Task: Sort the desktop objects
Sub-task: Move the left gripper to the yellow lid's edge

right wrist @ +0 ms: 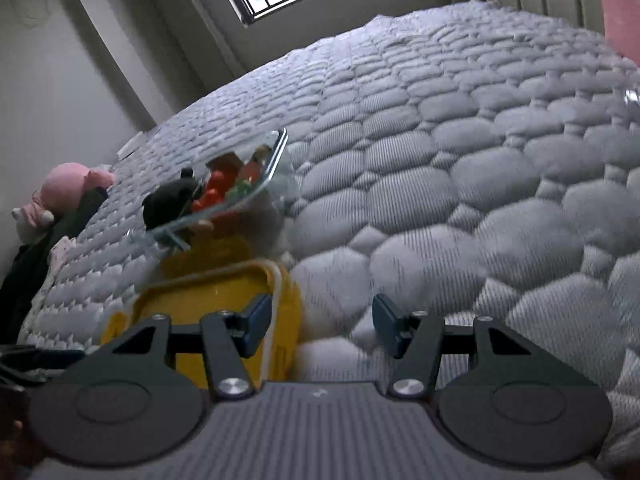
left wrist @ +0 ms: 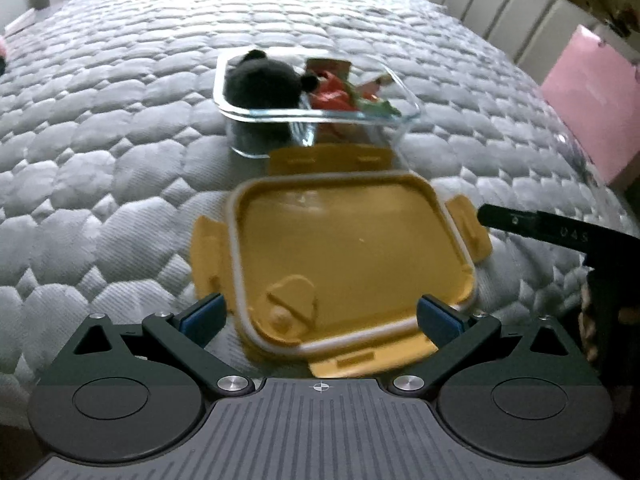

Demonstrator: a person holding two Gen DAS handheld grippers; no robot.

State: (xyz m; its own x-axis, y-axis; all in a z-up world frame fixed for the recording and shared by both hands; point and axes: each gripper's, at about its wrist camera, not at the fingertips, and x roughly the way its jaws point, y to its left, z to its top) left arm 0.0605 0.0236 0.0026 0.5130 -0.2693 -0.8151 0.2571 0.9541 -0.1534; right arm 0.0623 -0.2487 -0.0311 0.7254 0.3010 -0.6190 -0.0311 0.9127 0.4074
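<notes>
one clear glass container and one yellow lid with four side flaps sit on one quilted grey bed. inside the container are one black plush toy and a small heap of red and green items too jumbled to count. one pink plush toy lies at the bed's far edge, one pink box stands off to the side, and two grippers are in view, left and right.
</notes>
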